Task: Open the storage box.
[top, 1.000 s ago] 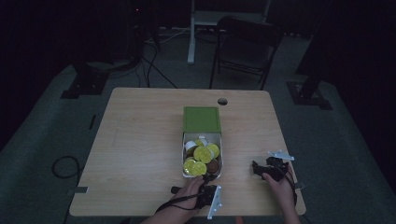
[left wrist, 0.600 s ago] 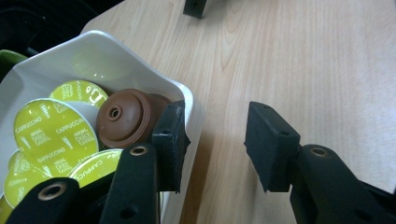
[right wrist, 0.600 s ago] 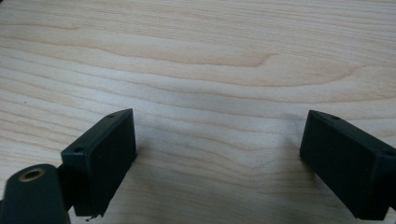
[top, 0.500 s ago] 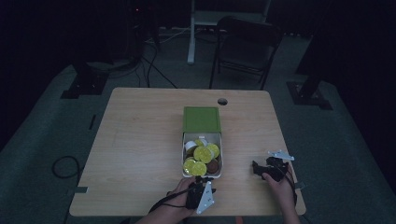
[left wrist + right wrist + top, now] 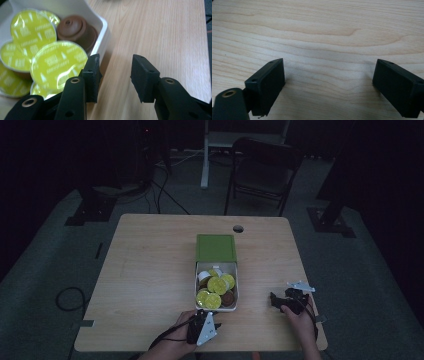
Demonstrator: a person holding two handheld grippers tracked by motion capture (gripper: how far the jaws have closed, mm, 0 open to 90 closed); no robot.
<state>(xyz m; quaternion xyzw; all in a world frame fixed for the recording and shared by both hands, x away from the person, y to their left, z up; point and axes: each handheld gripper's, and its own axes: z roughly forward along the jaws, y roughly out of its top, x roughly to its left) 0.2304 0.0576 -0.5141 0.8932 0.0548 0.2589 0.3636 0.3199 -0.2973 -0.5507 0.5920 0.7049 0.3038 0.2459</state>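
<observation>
**Two grippers at the near table edge, neither holding anything**

One wooden table (image 5: 150, 285) carries the whole setup; a folding chair (image 5: 262, 170) stands on the floor beyond its far edge.

Box: a white tray (image 5: 235, 285) sits near the table's middle, toward the near side, with its green lid (image 5: 216, 248) lying flat and touching its far end. Inside the tray: a pile of coffee capsules (image 5: 215, 287), most with yellow foil tops up, at least one brown capsule (image 5: 75, 27) turned foil down in the tray's near right corner. In the left gripper view the capsules crowd against the white wall, some overlapping.

Left gripper (image 5: 202, 329): at the near edge of the table, just in front of the tray's near end. Jaws stand partly apart with a moderate gap, and only bare table shows between them. Its left jaw lies just beside the tray's corner, in front of a yellow-topped capsule (image 5: 58, 63); contact cannot be told.

Right gripper (image 5: 286, 299): to the right of the tray, well apart from it, low over the table. Jaws wide apart, with bare wood grain between them.
</observation>
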